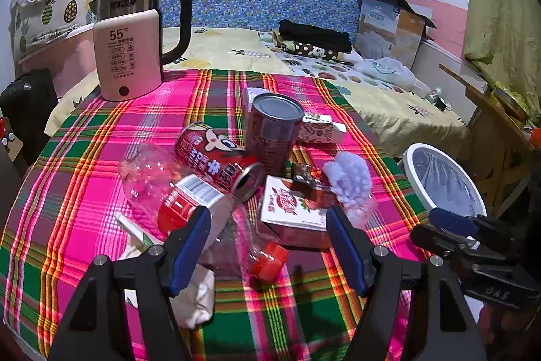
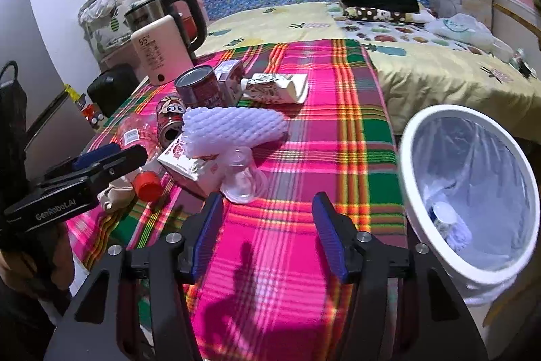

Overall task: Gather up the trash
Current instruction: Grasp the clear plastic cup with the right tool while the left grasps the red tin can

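Now over a table spread with a pink, green and orange plaid cloth [image 2: 304, 141]. Left gripper [image 1: 268, 246] low above the litter, jaws apart, holding nothing; between them, lying flat, a clear plastic bottle [image 1: 189, 198] with a red label and a red cap [image 1: 268, 261]. Just beyond, a red cartoon can [image 1: 216, 158] on its side, a dark can [image 1: 274, 131] upright behind it, a white and red carton [image 1: 294, 208] to the right, a white foam fruit net [image 1: 348, 178] resting on that carton. Right gripper [image 2: 267, 232] above bare cloth, jaws apart and empty, a clear plastic cup [image 2: 241, 178] upside down just ahead. Beside the table's right edge, a white bin [image 2: 416, 185] lined with a clear bag, some trash already inside. At the far left corner, an electric kettle [image 1: 135, 39]; behind, a bed with a yellow sheet [image 2: 439, 70].
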`<state>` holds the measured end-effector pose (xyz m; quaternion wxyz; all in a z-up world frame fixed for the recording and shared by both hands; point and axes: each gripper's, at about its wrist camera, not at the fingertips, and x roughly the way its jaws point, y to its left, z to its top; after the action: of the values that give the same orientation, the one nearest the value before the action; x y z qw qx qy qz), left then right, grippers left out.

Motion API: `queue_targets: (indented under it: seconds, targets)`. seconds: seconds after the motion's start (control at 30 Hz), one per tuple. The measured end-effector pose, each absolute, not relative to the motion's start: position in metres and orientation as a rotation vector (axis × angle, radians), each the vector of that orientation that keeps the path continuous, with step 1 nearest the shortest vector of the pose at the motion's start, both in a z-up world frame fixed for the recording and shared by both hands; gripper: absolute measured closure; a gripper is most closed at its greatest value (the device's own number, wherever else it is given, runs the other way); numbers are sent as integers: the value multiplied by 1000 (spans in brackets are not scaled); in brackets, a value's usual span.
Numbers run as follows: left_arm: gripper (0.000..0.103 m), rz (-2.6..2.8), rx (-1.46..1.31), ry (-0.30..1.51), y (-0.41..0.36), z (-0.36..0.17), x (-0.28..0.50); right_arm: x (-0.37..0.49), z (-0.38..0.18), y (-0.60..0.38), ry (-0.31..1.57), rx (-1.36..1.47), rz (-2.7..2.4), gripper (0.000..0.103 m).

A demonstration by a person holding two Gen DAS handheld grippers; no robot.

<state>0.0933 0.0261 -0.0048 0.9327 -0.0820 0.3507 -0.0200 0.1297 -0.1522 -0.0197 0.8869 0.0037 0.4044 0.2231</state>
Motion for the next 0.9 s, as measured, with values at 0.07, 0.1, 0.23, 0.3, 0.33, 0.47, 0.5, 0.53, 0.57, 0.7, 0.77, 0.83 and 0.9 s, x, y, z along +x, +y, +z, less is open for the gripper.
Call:
queue_targets:
  seconds: [0.07, 0.1, 0.23, 0.3, 0.33, 0.47, 0.5, 0.53, 0.57, 0.7, 0.77, 0.83, 0.9]
  targets:
    - [31, -40, -166, 714, 29, -4, 96, 133, -23, -147, 849, -3, 473, 55]
    - [31, -40, -166, 714, 30, -3, 99, 135, -24, -144, 852, -9, 476, 55]
    - [31, -36, -167, 715, 36, -2, 109, 144, -28, -135, 863, -16, 489, 56]
    - [31, -35, -167, 713, 38, -3, 115, 148, -30, -131, 869, -22, 497, 58]
    - [31, -35, -166, 713, 38, -2, 117, 150, -31, -130, 872, -25, 500, 60]
    - [31, -45, -166, 719, 38, -3, 127, 158, -35, -124, 885, -29, 511, 67]
    - [31, -48, -166, 722, 38, -3, 129, 160, -35, -124, 886, -29, 513, 68]
    - [31, -51, -165, 724, 37, -3, 131, 161, -36, -124, 887, -29, 514, 73]
    - [31, -55, -161, 725, 36, -3, 134, 161, -36, -125, 886, -28, 514, 75]
    - [31, -66, -148, 722, 30, 0, 143, 159, -33, -132, 876, -19, 501, 75]
    - [31, -72, -142, 717, 27, 2, 149, 159, -30, -138, 873, -9, 490, 75]
    - [31, -76, -135, 712, 24, 3, 155, 161, -28, -143, 867, -1, 479, 75]
    - [31, -75, -129, 711, 20, 2, 164, 161, -26, -148, 862, 7, 467, 75]
